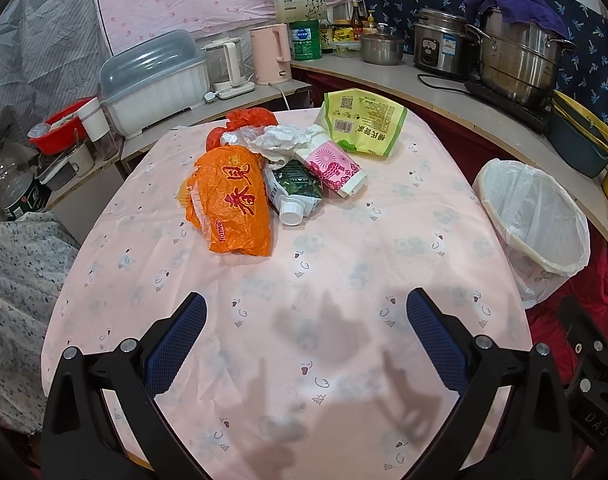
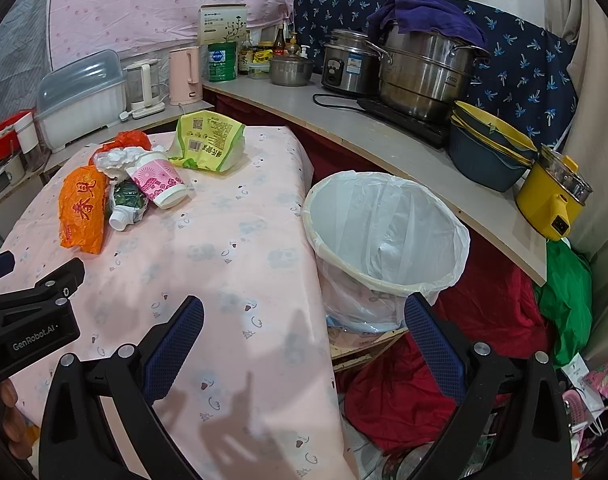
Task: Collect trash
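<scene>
A heap of trash lies at the far side of the pink-clothed table (image 1: 304, 280): an orange plastic bag (image 1: 232, 196), a green-and-white pouch with a white cap (image 1: 294, 192), a pink paper cup on its side (image 1: 331, 168), crumpled white paper (image 1: 282, 140), a yellow-green food packet (image 1: 363, 124) and a red bag (image 1: 248, 120). The same heap shows at upper left in the right wrist view, with the orange bag (image 2: 82, 208) nearest. A white-lined bin (image 2: 383, 232) stands right of the table. My left gripper (image 1: 305, 320) hangs open over bare cloth. My right gripper (image 2: 304, 320) is open above the table's right edge.
A curved counter (image 2: 383, 140) behind carries steel pots, a rice cooker (image 2: 347, 64), stacked basins (image 2: 487, 148) and a yellow cooker (image 2: 555, 196). A pink kettle (image 1: 270, 54) and a dish box (image 1: 152, 80) sit far left. Red and green cloth (image 2: 495, 300) lies below the counter.
</scene>
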{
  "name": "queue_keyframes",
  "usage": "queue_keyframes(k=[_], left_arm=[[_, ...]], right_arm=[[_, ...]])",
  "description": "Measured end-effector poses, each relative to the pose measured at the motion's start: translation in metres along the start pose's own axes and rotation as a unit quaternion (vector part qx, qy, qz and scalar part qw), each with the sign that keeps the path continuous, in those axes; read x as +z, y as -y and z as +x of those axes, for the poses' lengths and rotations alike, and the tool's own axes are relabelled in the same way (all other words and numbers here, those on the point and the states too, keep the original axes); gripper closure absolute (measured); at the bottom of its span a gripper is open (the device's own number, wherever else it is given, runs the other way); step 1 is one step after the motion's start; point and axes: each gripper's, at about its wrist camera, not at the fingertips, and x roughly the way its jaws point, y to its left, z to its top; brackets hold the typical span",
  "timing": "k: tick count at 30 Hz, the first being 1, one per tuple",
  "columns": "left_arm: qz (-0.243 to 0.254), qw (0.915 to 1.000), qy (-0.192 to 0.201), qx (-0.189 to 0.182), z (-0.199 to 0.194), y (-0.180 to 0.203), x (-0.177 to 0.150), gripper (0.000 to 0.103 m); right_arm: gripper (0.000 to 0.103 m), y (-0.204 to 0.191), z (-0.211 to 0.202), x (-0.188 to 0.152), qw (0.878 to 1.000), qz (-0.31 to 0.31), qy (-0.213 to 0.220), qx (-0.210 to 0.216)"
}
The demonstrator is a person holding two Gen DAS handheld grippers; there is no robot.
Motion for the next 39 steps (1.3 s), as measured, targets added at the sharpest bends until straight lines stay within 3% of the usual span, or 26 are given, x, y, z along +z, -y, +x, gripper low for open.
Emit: queue_keyframes(k=[39], left_arm=[[0.003, 1.0000, 0.004, -0.004, -0.0015, 0.0032, 0.0015, 0.008]], right_arm=[[0.007, -0.0007, -0.0005, -0.0002, 1.000, -0.001, 0.002, -0.003]])
